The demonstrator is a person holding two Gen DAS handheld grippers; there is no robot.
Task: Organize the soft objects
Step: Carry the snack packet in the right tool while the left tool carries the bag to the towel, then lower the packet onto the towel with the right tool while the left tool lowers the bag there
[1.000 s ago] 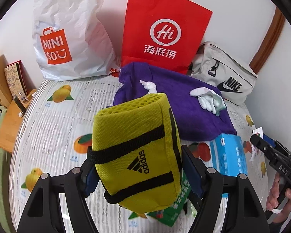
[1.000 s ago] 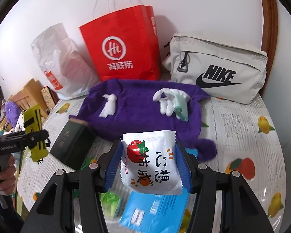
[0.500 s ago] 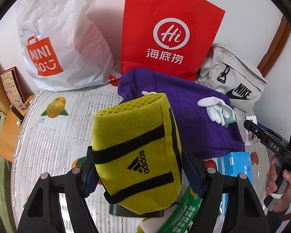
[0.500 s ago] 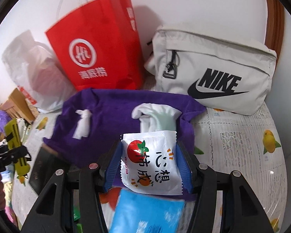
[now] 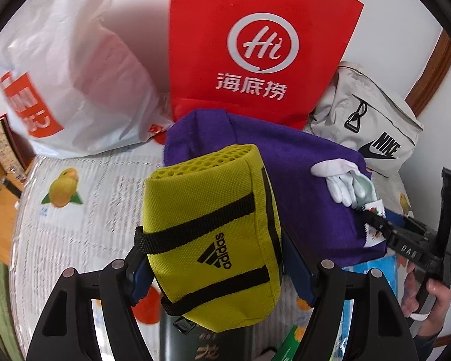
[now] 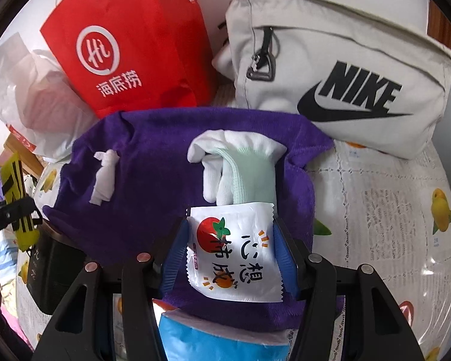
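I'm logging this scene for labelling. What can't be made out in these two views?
- Left wrist view: the dark box behind the yellow Adidas pouch, its label hidden.
- Right wrist view: the blue pack runs off the bottom edge.
- Both views: inside of the red paper bag, top cut off.

yellow pouch [image 5: 213,237] upright, gripped; white tomato packet [image 6: 234,249] gripped | purple towel [image 6: 153,162] spread

Gloves [image 6: 240,162] lie on the towel [image 6: 153,162]; paper bag [image 6: 129,39] behind it, sling bag [image 6: 345,69] at right
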